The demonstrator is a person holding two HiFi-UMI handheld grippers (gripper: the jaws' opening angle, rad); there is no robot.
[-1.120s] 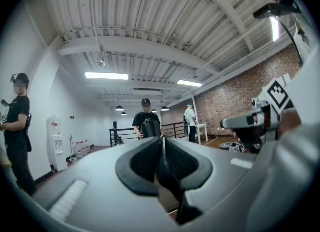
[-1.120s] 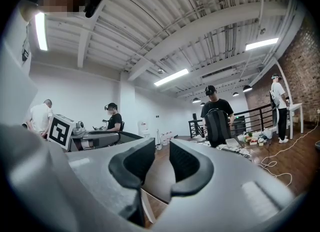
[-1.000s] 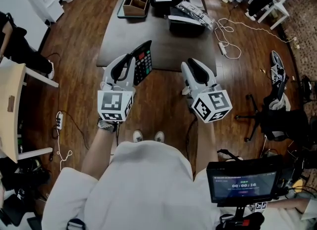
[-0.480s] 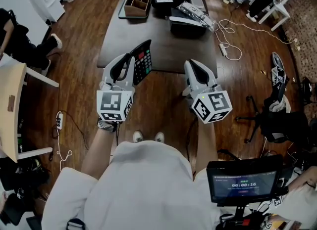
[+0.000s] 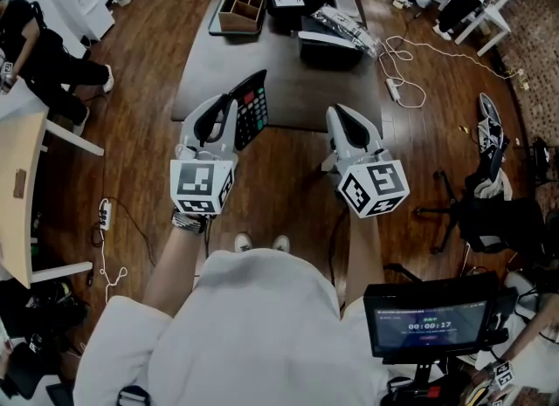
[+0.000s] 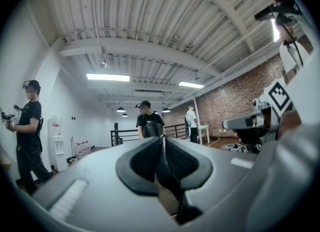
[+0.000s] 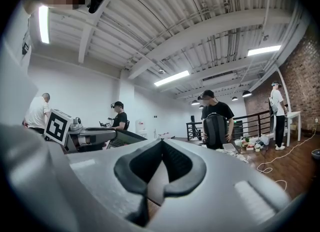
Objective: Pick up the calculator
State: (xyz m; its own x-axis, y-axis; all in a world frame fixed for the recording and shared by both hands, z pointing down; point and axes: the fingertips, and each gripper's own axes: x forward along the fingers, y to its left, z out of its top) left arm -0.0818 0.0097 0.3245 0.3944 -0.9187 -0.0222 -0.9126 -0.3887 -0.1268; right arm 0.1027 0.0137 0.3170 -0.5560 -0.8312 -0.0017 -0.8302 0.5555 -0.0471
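Left gripper [image 5: 231,106] clamps calculator [image 5: 254,106]; right gripper [image 5: 336,114] clenched, empty. Wooden organizer [image 5: 240,10] on table [image 5: 218,72], contents unclear.

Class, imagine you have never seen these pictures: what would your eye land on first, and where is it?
The black calculator, held tilted on edge by the left gripper over the near edge of the dark table. Beside it, the right gripper has its fingers closed on nothing.
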